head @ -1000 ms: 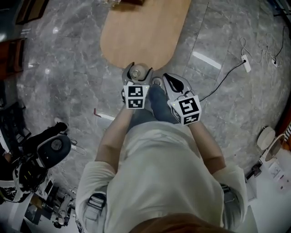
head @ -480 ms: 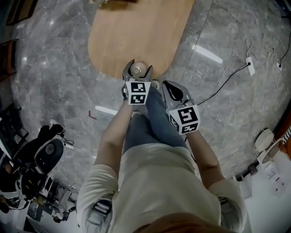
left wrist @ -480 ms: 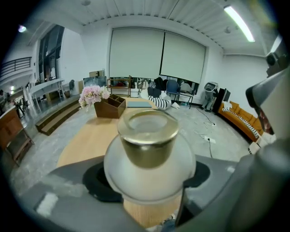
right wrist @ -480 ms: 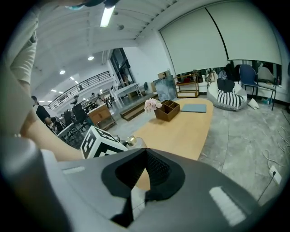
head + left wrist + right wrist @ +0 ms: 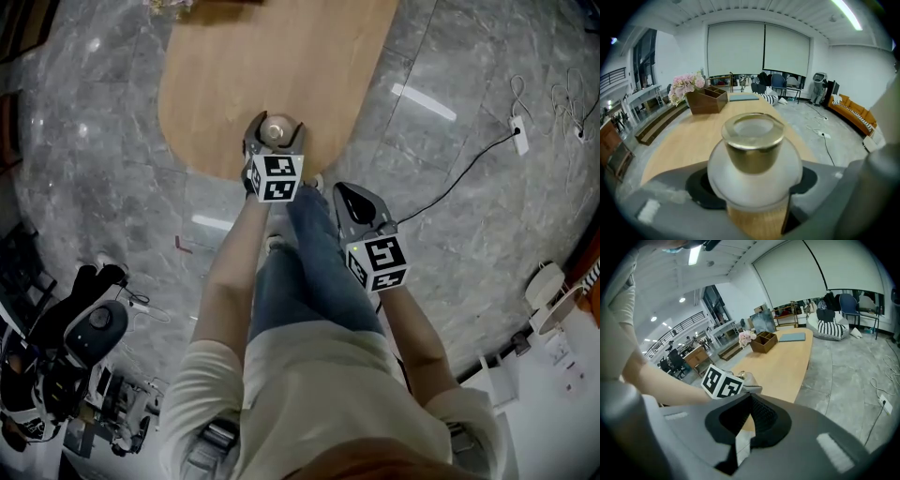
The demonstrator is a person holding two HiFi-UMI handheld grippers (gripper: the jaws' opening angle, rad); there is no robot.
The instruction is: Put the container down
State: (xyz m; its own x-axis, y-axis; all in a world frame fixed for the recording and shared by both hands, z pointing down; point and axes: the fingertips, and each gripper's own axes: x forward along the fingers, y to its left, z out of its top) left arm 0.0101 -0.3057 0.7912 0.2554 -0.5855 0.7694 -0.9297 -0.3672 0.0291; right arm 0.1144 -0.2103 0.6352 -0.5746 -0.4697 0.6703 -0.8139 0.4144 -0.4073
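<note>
While left gripper [image 5: 275, 133] fingers [image 5: 665, 201] clench round container [image 5: 752, 154], container sits over near end of wooden counter [image 5: 281, 56]; contact with wood unclear. Right gripper [image 5: 750, 397] fingers together, empty, off counter edge. Judged remaining: set down, release.

No legible writing, numbers or brand names anywhere.

The only print is the black-and-white square marker pattern on each gripper's cube, blocky shapes rather than letters or digits. The left gripper [image 5: 275, 133] has its cube [image 5: 274, 178] over the near edge of the wooden table [image 5: 281, 66]; the right gripper [image 5: 349, 192] has its cube [image 5: 378, 262] off the table, to the right of that edge. Pale patches on the gripper bodies look blank.
</note>
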